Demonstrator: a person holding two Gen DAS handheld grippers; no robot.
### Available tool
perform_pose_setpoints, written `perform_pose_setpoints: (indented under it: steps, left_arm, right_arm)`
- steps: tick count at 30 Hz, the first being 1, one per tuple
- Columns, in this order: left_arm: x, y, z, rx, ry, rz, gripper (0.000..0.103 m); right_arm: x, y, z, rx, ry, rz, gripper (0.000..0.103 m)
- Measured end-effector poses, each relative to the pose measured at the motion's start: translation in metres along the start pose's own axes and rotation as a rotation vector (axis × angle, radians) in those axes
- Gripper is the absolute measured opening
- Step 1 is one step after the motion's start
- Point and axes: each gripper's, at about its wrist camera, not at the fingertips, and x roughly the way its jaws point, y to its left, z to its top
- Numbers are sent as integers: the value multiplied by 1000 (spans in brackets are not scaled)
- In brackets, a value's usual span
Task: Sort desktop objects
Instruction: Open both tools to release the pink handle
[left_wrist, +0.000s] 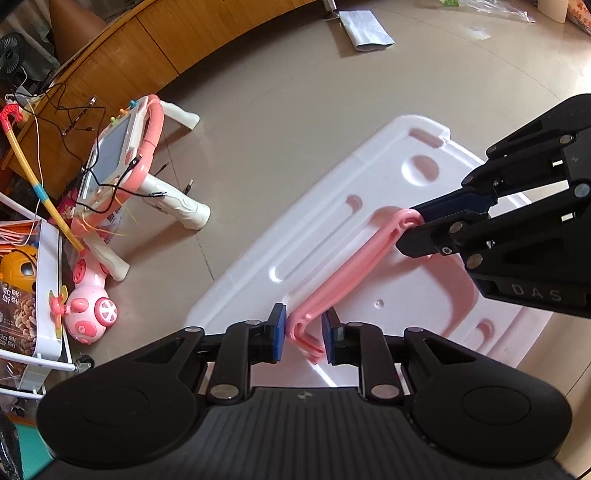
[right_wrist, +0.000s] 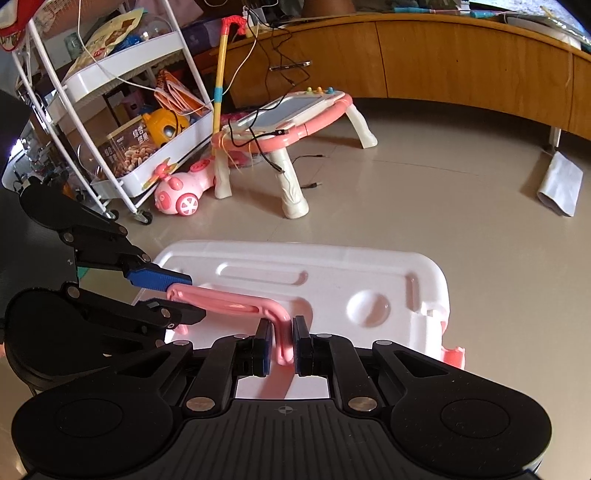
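A pink plastic U-shaped handle (left_wrist: 343, 273) is held above a white moulded tray lid (left_wrist: 332, 206) that lies on the floor. My left gripper (left_wrist: 303, 338) is around one bent end of the handle, with a small gap at its pads. My right gripper (left_wrist: 413, 230) is shut on the other end. In the right wrist view the pink handle (right_wrist: 229, 302) runs from my right gripper (right_wrist: 283, 341), shut on its bent end, to my left gripper (right_wrist: 184, 299) at the far end, over the white lid (right_wrist: 332, 266).
A pink and white toy drawing table (right_wrist: 291, 118) stands on the beige floor behind the lid. A pink pig toy (right_wrist: 181, 195) lies beside a white wheeled cart (right_wrist: 122, 92) full of toys and snack boxes. A wooden cabinet (right_wrist: 461, 70) runs along the back. A grey pouch (right_wrist: 559, 182) lies on the right.
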Motion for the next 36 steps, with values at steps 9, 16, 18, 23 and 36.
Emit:
perform_pose_setpoints:
  steps: [9,16,18,23,36]
  left_arm:
    - [3,-2,-2,-26,-18,13,22]
    - [-8,6,-9,-96,-34,30,28]
    - [-13,9,-11,-123,-38,32,28]
    - [-24,6,-12,-164,-39,38,28]
    - [-32,-31,3,-198,-19,22,40]
  right_arm:
    - [4,-3,-6,11,15,-7,13]
    - [-12,-4,-4,0,-24,4,48]
    - [-22,-9,-3,-4,-34,7,48]
    - [-43,-32,-2,21,-50,-3,48]
    - [-56,-128,-38,215,-12,-95,35]
